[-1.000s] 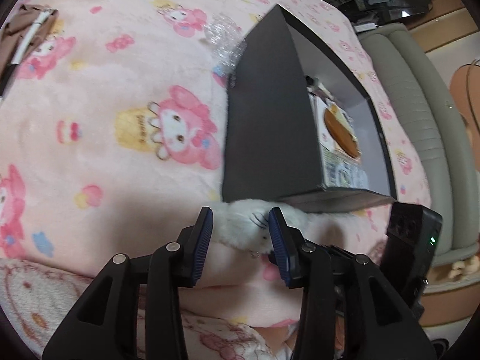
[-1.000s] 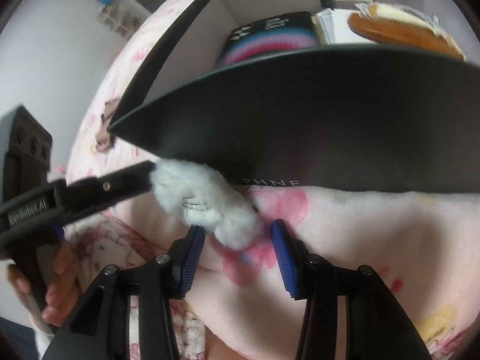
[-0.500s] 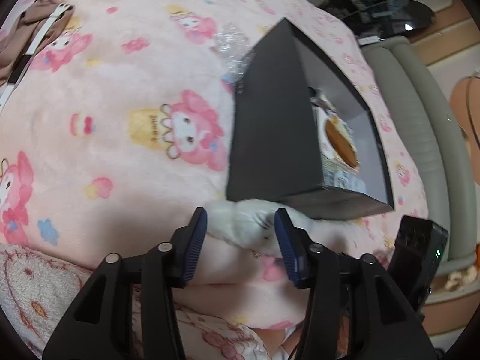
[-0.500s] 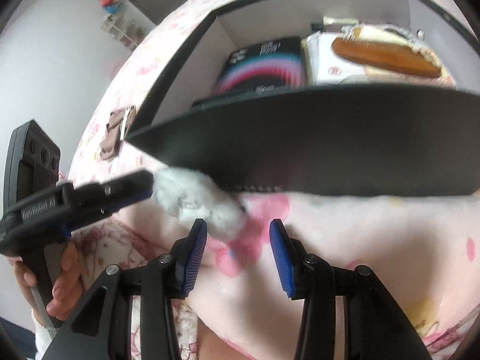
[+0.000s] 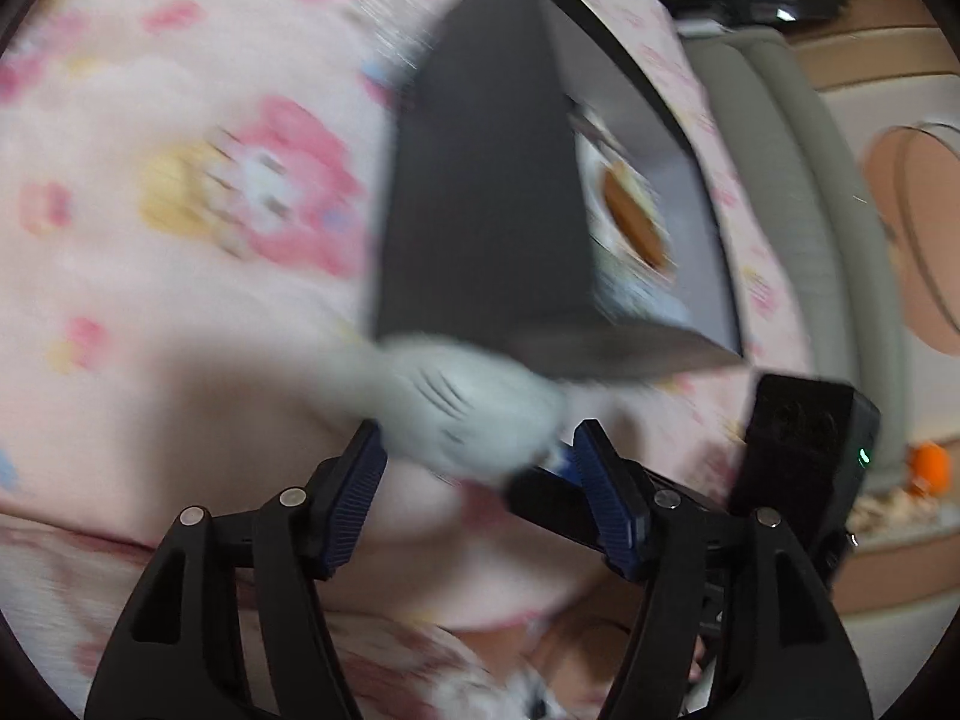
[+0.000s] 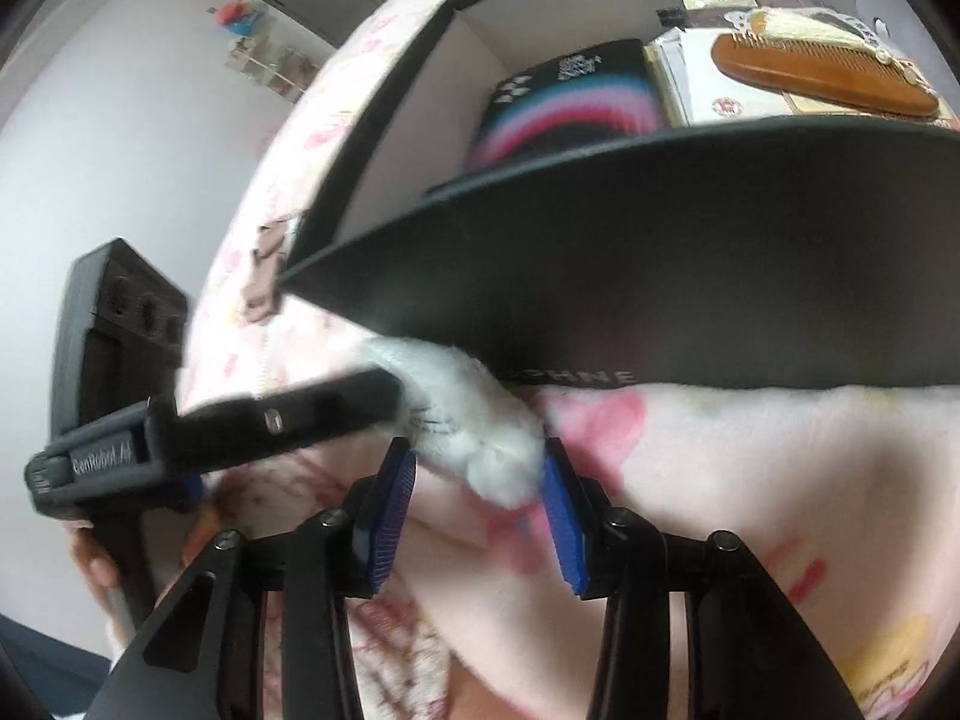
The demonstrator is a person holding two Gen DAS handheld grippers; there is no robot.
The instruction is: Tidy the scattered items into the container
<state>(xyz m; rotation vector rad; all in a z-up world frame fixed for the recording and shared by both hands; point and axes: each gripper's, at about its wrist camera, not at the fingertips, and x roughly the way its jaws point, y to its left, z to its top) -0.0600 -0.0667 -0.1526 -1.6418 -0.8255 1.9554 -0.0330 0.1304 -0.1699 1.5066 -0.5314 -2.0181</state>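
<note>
A white plush toy (image 5: 456, 402) lies on the pink blanket against the near corner of the black box (image 5: 480, 180). My left gripper (image 5: 478, 444) straddles the toy, its jaws opening, and the pads stand clear of the fur. In the right wrist view the toy's (image 6: 474, 420) paw end sits between the tips of my right gripper (image 6: 477, 462), which is open; the paw is close to the right pad. The left gripper's finger (image 6: 336, 408) reaches the toy from the left. The box (image 6: 660, 276) holds a wooden comb (image 6: 822, 78), a dark striped packet (image 6: 570, 102) and white cards.
The pink cartoon-print blanket (image 5: 180, 240) covers the bed around the box. A brown item (image 6: 267, 276) lies on it beyond the box's left corner. A grey sofa (image 5: 810, 180) runs along the far side. A person's hand (image 6: 90, 558) grips the left gripper's handle.
The left jaws have spread wider around the plush toy, and the left gripper has dipped closer to it. The right gripper has tilted, so more of the box's inside shows.
</note>
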